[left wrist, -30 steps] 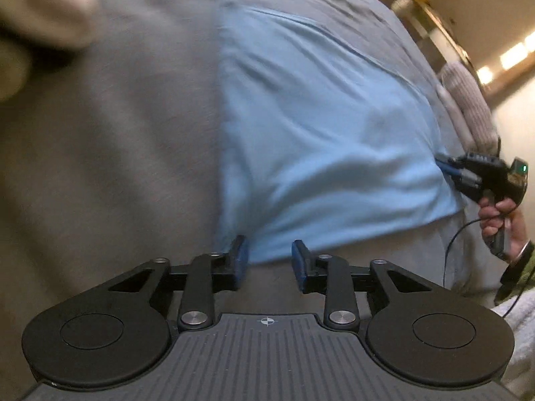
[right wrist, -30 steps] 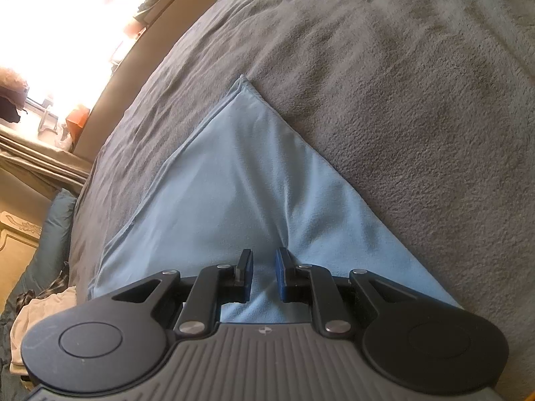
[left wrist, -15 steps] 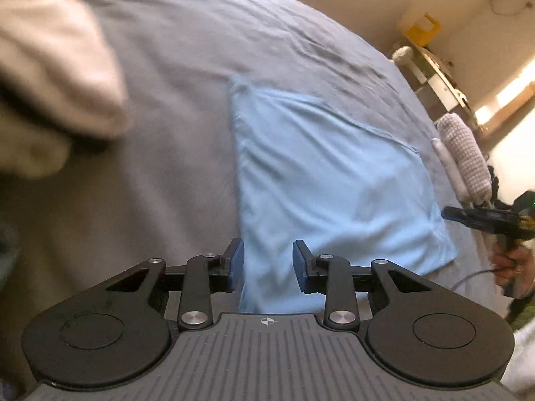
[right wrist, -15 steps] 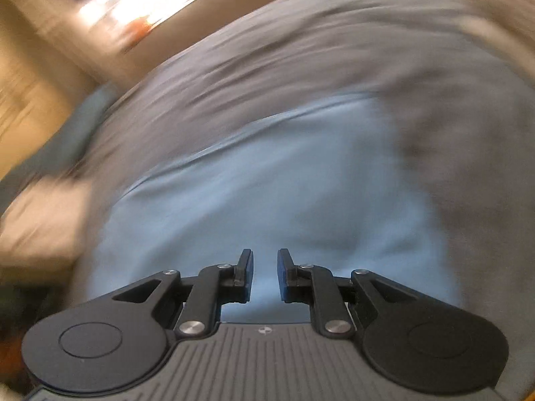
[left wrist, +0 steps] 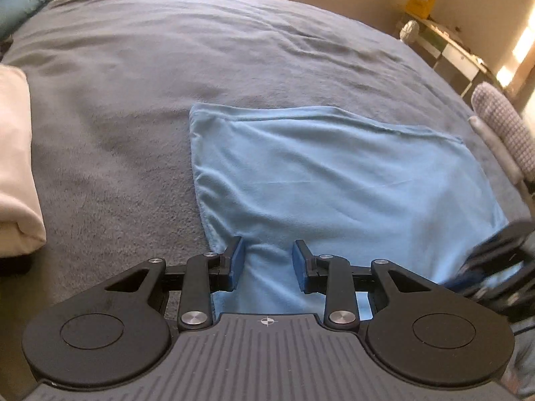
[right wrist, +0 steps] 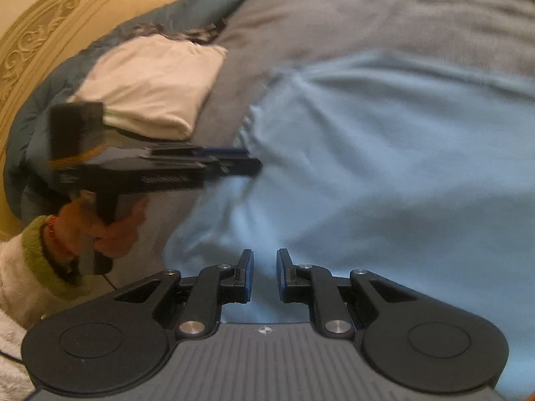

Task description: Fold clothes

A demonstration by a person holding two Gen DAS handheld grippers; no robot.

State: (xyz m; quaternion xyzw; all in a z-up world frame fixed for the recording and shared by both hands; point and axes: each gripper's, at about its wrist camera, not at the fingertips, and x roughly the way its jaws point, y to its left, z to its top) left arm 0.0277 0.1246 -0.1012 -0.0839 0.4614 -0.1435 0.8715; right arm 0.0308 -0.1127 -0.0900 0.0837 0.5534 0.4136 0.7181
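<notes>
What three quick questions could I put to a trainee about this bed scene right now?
1. True or false: the light blue cloth lies spread on the grey blanket.
2. What sits left of the cloth in the left wrist view: A) a cream folded garment B) a red towel C) a shoe?
3. Do the left gripper and the right gripper pinch cloth between their pads?

Key: 1 true; 2 A; 3 no, both stand open above it, with gaps between the pads.
</notes>
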